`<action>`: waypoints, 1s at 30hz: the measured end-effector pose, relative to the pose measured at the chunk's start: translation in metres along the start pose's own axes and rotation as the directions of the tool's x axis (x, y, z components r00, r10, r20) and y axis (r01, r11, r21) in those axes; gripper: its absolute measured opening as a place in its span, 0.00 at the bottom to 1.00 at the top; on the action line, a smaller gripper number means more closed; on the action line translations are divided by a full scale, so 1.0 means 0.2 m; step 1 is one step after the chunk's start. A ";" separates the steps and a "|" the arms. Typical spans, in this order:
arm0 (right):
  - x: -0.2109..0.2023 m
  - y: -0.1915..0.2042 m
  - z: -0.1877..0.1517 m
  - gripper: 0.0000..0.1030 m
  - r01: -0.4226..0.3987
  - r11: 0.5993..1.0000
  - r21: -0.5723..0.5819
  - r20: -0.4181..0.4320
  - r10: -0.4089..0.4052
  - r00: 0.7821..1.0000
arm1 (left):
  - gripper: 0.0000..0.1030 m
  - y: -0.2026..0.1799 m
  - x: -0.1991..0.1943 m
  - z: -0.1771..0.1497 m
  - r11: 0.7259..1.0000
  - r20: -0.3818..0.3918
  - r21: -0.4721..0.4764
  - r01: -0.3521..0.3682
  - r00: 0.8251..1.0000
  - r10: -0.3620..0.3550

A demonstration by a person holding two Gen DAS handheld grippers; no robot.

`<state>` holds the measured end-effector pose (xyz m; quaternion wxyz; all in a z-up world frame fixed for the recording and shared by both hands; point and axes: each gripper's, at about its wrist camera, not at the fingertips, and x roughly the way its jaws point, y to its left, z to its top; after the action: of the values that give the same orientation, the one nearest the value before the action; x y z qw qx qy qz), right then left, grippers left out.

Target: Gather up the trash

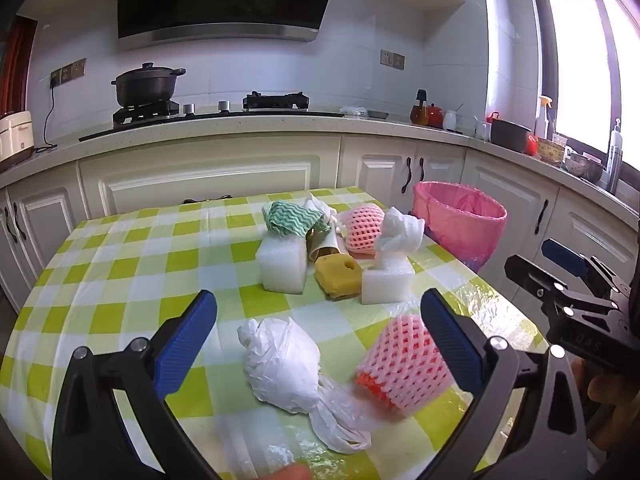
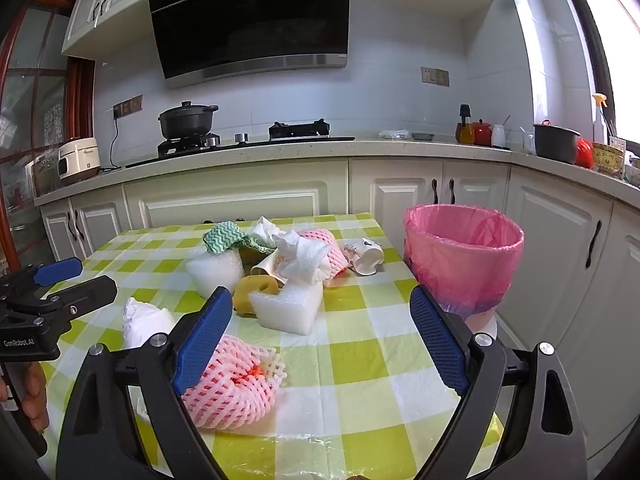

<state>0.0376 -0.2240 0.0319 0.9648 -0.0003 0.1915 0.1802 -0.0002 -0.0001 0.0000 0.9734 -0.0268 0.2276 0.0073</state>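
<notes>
Trash lies on a green-checked table (image 1: pixel 120 264). Near me are a white plastic bag (image 1: pixel 282 364) and a pink foam fruit net (image 1: pixel 404 364), the net also in the right wrist view (image 2: pixel 228 384). Farther back are two white foam blocks (image 1: pixel 282 266) (image 1: pixel 386 284), a yellow sponge (image 1: pixel 338 276), a green zigzag cloth (image 1: pixel 292 218), crumpled tissue (image 1: pixel 400 232), another pink net (image 1: pixel 362 226) and a crushed paper cup (image 2: pixel 366 258). A pink-lined bin (image 2: pixel 464 256) stands off the table's right edge. My left gripper (image 1: pixel 320 316) is open above the bag. My right gripper (image 2: pixel 322 312) is open and empty.
Kitchen counter (image 2: pixel 360 150) runs behind with a black pot (image 2: pixel 186 120) on the stove, a rice cooker (image 2: pixel 78 160) at left, jars and pots at right. White cabinets (image 2: pixel 400 196) stand below. The right gripper shows at the left wrist view's right edge (image 1: pixel 560 280).
</notes>
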 end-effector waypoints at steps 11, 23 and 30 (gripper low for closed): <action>0.00 -0.01 0.00 0.82 -0.006 1.000 0.008 -0.001 0.006 1.000 | 0.96 0.00 0.00 0.00 1.000 -0.003 -0.003 0.002 1.000 -0.002; 0.01 -0.01 0.00 0.82 -0.006 1.000 0.007 0.000 0.006 1.000 | 0.96 0.00 0.00 0.00 1.000 -0.004 -0.004 0.004 1.000 -0.004; 0.00 0.00 0.00 0.82 -0.006 1.000 0.006 0.000 0.006 1.000 | 0.96 0.00 0.00 0.00 1.000 -0.003 -0.003 0.003 1.000 -0.003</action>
<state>0.0377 -0.2237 0.0313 0.9642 0.0033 0.1922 0.1826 -0.0001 0.0002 -0.0002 0.9730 -0.0288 0.2291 0.0063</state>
